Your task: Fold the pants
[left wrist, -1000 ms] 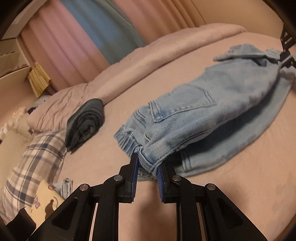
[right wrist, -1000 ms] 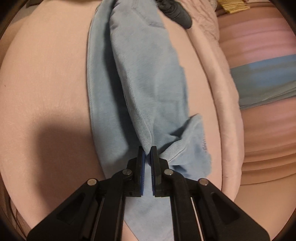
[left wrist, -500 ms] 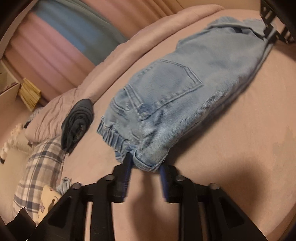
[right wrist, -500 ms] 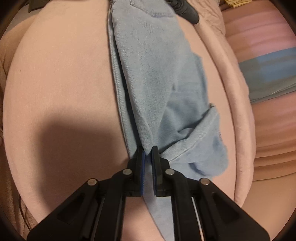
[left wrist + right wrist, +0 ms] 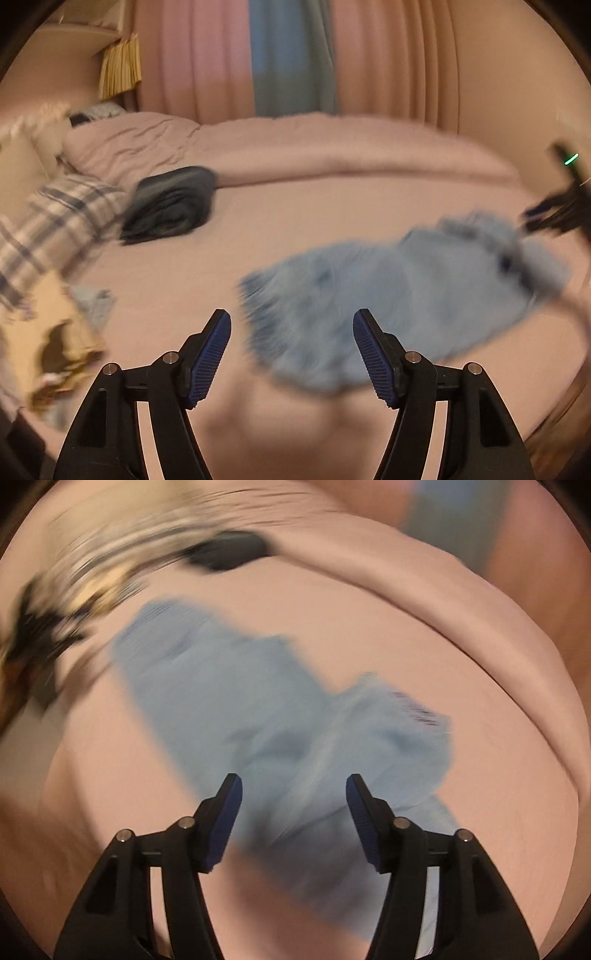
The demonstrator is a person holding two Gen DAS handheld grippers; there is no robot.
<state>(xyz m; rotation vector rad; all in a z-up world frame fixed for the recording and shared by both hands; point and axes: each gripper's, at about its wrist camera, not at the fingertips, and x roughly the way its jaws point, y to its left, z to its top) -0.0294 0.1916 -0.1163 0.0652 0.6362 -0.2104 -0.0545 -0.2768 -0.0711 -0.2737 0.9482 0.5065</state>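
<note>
The light blue denim pants (image 5: 388,295) lie folded on the pink bed, blurred by motion. My left gripper (image 5: 291,343) is open and empty, with the near edge of the pants just beyond its blue pads. In the right wrist view the pants (image 5: 258,709) lie ahead and run under my right gripper (image 5: 293,808), which is open and empty. The right gripper (image 5: 554,214) shows as a dark blur at the far end of the pants in the left wrist view.
A dark folded garment (image 5: 170,206) lies on the pink bed (image 5: 332,206) near a plaid pillow (image 5: 44,229). A cream cushion (image 5: 55,339) sits at the left. A rolled duvet (image 5: 332,147) and curtains (image 5: 288,55) lie behind.
Both grippers have let go of the pants and opened wide. Both have pulled back and swung, and the views are blurred. The pants now lie folded on the bed.
</note>
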